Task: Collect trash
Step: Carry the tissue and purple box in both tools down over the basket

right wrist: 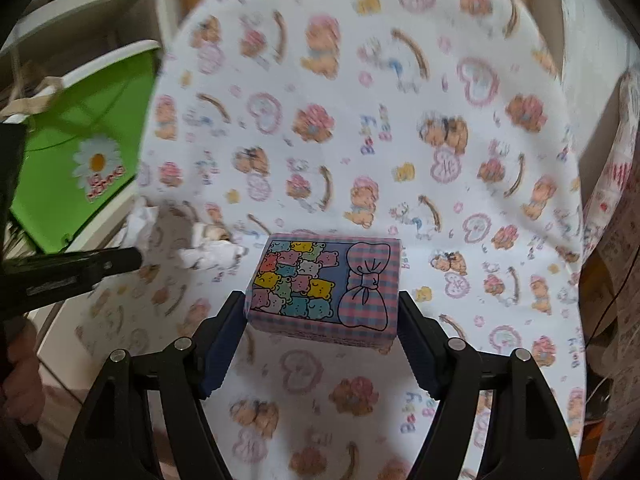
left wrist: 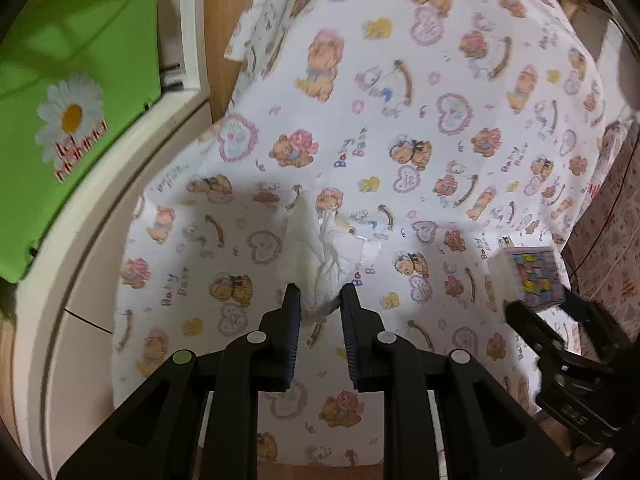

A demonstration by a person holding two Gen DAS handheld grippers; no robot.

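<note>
Left wrist view. Left gripper (left wrist: pixel 320 300): jaws clenched on a crumpled white tissue (left wrist: pixel 332 256), held just above the bear-print cloth (left wrist: pixel 400 100) covering the worktop. Green bin (left wrist: pixel 80 80) with a daisy sticker stands to the left, beside a white shelf (left wrist: pixel 120 184). Right gripper (left wrist: pixel 560 320) shows at the right edge with the box.

Right wrist view. Right gripper (right wrist: pixel 322 312): jaws grasping a small box (right wrist: pixel 326 284) printed with bears and a bow, by its two short sides, apparently lifted clear of the cloth. The tissue hangs to its left; the bin is beyond, upper left.

Handling note, as judgement: carry both items to the bin; keep the box level and both grips firm; release only once each is over the bin's opening, tissue first, as the left gripper is nearer.
</note>
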